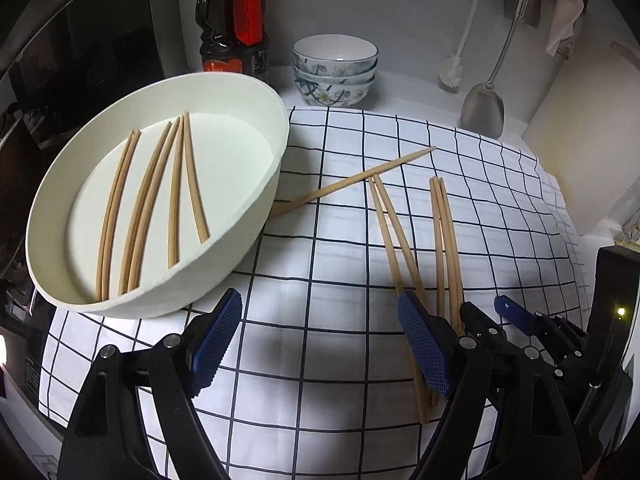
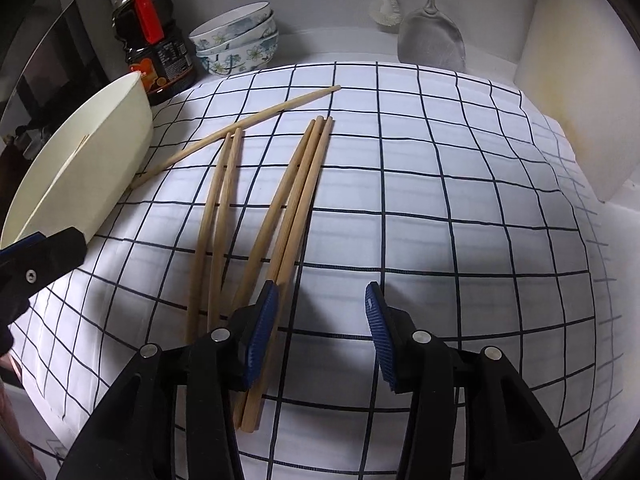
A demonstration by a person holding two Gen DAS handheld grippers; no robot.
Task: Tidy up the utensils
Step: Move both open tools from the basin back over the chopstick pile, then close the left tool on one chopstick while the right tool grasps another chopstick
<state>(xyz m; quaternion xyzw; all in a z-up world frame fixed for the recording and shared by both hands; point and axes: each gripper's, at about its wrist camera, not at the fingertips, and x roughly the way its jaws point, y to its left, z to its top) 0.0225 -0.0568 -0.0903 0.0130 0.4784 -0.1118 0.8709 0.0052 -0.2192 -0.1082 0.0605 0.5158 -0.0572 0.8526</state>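
Note:
A white oval tray (image 1: 256,184) stands on the checked cloth at the left and holds several wooden chopsticks (image 1: 148,200). More chopsticks lie on the cloth: one single (image 1: 352,178) slanting by the tray, a pair (image 1: 390,232) and a bundle (image 1: 446,236). My left gripper (image 1: 320,340) is open and empty above the cloth, just in front of the tray. My right gripper (image 2: 320,332) is open and empty; its left finger sits over the near ends of the bundle (image 2: 298,200). The pair (image 2: 218,208), the single (image 2: 240,126) and the tray (image 2: 80,168) also show there.
A dark sauce bottle (image 1: 234,28) and stacked floral bowls (image 1: 334,70) stand behind the tray. A metal spatula (image 1: 482,108) and a white brush (image 1: 454,70) hang at the back wall. A pale board (image 2: 576,80) leans at the right.

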